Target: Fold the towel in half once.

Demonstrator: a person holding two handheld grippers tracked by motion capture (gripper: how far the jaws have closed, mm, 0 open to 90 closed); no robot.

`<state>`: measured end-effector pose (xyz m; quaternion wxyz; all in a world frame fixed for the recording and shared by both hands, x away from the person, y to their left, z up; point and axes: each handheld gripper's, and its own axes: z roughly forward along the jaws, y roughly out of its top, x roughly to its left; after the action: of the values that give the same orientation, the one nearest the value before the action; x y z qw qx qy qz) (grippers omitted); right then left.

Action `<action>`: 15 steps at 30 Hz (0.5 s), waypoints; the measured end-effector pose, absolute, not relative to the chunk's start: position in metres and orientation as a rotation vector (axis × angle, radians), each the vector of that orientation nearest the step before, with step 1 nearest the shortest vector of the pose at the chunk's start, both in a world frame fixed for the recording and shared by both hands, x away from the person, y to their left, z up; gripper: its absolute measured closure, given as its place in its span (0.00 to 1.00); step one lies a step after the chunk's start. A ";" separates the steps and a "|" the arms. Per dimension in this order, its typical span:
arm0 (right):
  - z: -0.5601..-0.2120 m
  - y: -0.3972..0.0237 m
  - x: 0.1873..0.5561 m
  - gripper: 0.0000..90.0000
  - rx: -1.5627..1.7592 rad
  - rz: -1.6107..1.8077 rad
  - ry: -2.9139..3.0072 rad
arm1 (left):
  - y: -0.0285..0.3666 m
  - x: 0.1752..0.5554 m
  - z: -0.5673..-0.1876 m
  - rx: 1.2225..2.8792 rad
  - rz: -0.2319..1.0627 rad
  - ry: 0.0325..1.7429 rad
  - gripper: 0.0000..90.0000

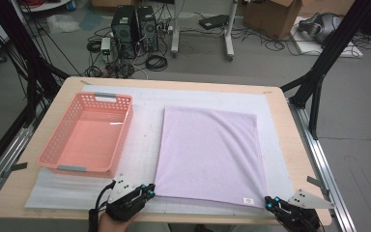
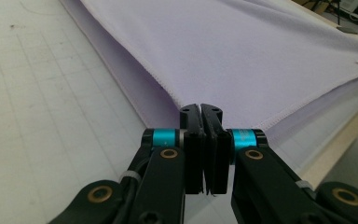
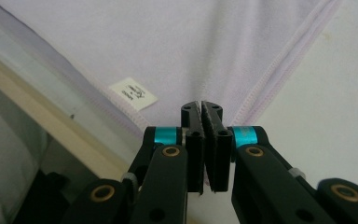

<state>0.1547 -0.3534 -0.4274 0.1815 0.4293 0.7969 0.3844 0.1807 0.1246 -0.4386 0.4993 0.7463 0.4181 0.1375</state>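
Cloth (image 1: pixel 207 154) lies flat, long axis running away, near corners tool-pinched.

Your left gripper (image 1: pixel 150 189): forearm cut off by bottom edge in high view. Your right gripper (image 1: pixel 269 202): body cut off same way. Towel (image 2: pixel 242 51) corner hidden behind each pair of closed jaws; pinch itself unseen. Label (image 3: pixel 133 93) beside right jaws: print too small to read.
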 end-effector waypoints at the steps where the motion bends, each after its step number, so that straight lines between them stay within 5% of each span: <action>1: -0.426 -0.353 0.153 0.98 1.210 1.079 2.254 | 0.125 0.179 -0.439 1.808 0.327 1.014 0.97; 3: -0.426 -0.351 0.151 0.95 1.234 1.078 2.253 | 0.126 0.177 -0.441 1.819 0.325 1.020 0.95; 6: -0.428 -0.352 0.151 0.85 1.264 1.052 2.214 | 0.127 0.181 -0.442 1.802 0.321 1.041 0.71; 15: -0.433 -0.362 0.185 0.86 1.389 1.080 2.053 | 0.127 0.188 -0.442 1.754 0.358 1.041 0.59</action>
<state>0.1848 -0.3620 -0.4333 0.2172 0.5015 0.7411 0.3901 0.1881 0.1274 -0.4424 0.5102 0.7285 0.4323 0.1488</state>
